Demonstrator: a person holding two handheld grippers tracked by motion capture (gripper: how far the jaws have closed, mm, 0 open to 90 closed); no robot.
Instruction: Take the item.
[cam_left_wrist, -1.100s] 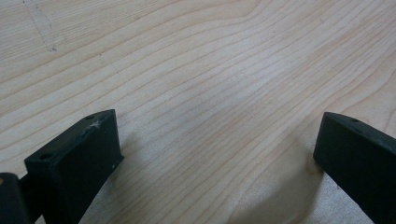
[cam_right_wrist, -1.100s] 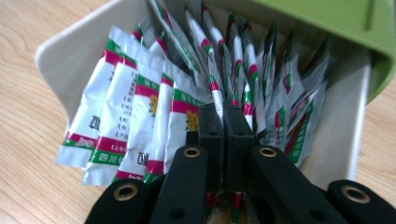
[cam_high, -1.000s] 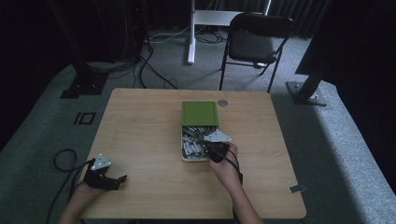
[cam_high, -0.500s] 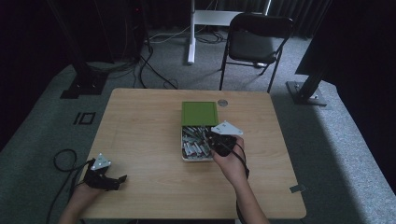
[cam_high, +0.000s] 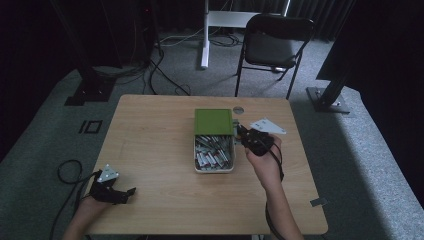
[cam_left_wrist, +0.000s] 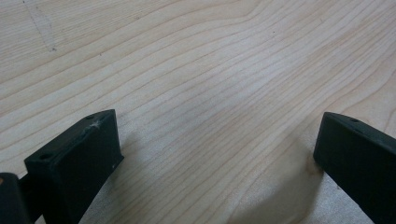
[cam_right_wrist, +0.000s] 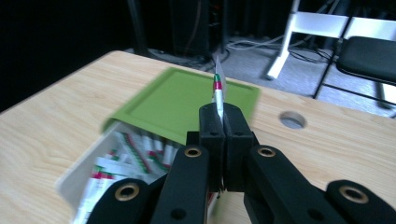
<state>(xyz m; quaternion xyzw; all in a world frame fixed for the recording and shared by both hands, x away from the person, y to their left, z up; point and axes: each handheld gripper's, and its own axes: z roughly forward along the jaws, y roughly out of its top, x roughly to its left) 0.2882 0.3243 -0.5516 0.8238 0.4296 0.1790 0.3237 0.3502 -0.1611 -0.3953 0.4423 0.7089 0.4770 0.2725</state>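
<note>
On the wooden table (cam_high: 150, 150) the white box (cam_high: 214, 169) sits mid-board, its green lid (cam_high: 214, 121) slid back. The right gripper (cam_right_wrist: 219, 112), just right of it, pinches one thin sachet (cam_right_wrist: 218, 88) upright above its tips. The left gripper (cam_high: 127, 192) rests well apart, jaws spread.

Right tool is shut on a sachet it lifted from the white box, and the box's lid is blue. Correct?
Not quite: the lid is green, as the right gripper view shows. The rest holds: the right tool is shut on a thin sachet above the white box.
</note>
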